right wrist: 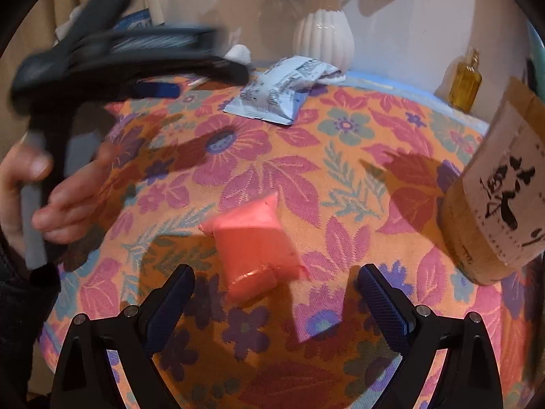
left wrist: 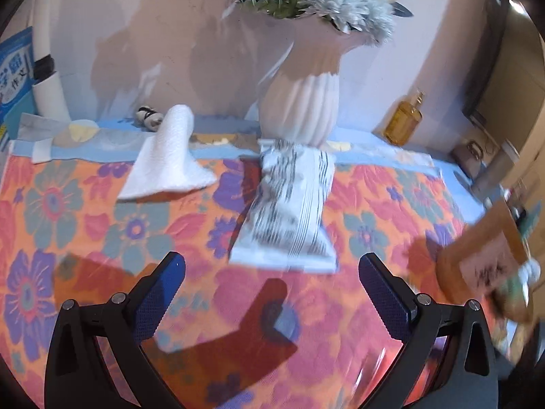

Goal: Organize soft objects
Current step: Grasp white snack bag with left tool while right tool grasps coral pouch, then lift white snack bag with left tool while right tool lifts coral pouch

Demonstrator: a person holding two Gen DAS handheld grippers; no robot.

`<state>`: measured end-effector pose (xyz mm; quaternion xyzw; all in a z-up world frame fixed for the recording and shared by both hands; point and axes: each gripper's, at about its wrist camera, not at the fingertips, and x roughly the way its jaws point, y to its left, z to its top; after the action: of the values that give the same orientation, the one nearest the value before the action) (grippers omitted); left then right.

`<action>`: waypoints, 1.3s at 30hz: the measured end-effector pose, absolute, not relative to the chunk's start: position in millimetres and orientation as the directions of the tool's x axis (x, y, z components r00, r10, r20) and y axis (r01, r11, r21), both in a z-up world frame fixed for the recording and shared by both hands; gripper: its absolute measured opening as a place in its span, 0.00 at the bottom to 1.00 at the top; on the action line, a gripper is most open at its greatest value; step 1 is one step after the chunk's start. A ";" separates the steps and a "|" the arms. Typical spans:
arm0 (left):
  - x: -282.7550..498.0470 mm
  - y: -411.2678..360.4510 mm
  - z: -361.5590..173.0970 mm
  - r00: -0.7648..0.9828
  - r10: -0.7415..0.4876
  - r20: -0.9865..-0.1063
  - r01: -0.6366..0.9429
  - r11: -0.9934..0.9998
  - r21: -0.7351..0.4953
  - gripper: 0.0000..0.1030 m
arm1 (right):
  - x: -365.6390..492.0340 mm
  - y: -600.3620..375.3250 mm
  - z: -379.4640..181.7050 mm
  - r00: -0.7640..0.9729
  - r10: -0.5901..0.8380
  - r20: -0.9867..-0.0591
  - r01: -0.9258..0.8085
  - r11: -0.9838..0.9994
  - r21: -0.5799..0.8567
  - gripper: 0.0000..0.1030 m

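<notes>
A white and pale-blue printed soft packet [left wrist: 289, 211] lies on the flowered tablecloth [left wrist: 102, 225], its far end against a ribbed white vase [left wrist: 301, 102]. My left gripper [left wrist: 272, 272] hangs open just short of the packet with nothing between its fingers. A white towel [left wrist: 168, 156] lies humped to the packet's left. In the right wrist view a soft pink-red pouch [right wrist: 253, 248] lies just ahead of my open right gripper [right wrist: 276, 284]. The printed packet [right wrist: 279, 92] lies further back there. The left gripper [right wrist: 143, 64] shows blurred at upper left, held by a hand [right wrist: 64, 201].
A tan paper bag with black characters [right wrist: 500, 194] stands at the right, also seen as the paper bag [left wrist: 490, 266] in the left wrist view. An amber bottle [left wrist: 405, 119] stands by the wall. A blue book [left wrist: 15, 78] and a white roll [left wrist: 51, 78] stand far left.
</notes>
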<state>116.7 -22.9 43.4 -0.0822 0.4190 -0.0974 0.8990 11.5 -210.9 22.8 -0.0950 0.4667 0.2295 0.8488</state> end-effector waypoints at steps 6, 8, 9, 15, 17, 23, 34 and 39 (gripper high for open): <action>154.1 -50.0 37.1 0.639 -0.192 -0.745 0.121 0.981 -0.150 0.99 | 5.4 -206.2 22.7 0.462 0.304 -0.833 -0.515 0.857 0.027 0.83; 164.7 -53.5 32.2 0.632 -0.193 -0.751 0.123 0.981 -0.149 0.98 | 4.1 -206.8 23.8 0.464 0.315 -0.828 -0.521 0.853 0.033 0.77; 169.5 -54.1 29.9 0.625 -0.197 -0.755 0.124 0.980 -0.152 0.98 | 4.0 -207.2 23.6 0.465 0.313 -0.828 -0.518 0.855 0.033 0.76; 182.2 -63.7 15.7 0.604 -0.180 -0.776 0.139 0.983 -0.119 0.58 | 7.5 -218.6 24.9 0.479 0.330 -0.813 -0.484 0.873 0.069 0.51; 179.6 -63.9 17.3 0.611 -0.199 -0.766 0.157 0.979 -0.129 0.46 | 8.0 -222.9 25.7 0.484 0.332 -0.810 -0.470 0.879 0.079 0.44; 151.0 -55.3 23.8 0.614 -0.218 -0.758 0.156 0.976 -0.154 0.40 | 3.4 -220.5 27.9 0.503 0.311 -0.807 -0.467 0.883 0.049 0.41; 17.7 -25.5 45.1 0.636 -0.257 -0.727 0.155 0.966 -0.206 0.40 | -6.5 -247.1 34.7 0.505 0.351 -0.788 -0.354 0.917 0.182 0.41; -17.0 -31.5 44.9 0.653 -0.215 -0.726 0.169 0.976 -0.137 0.40 | -11.4 -263.0 33.9 0.442 0.484 -0.755 -0.380 0.864 0.331 0.48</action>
<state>-17.0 -31.5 44.9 -0.0287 0.4029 -0.1057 0.9086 -11.4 -263.0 33.9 0.0564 0.4628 0.2548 0.8471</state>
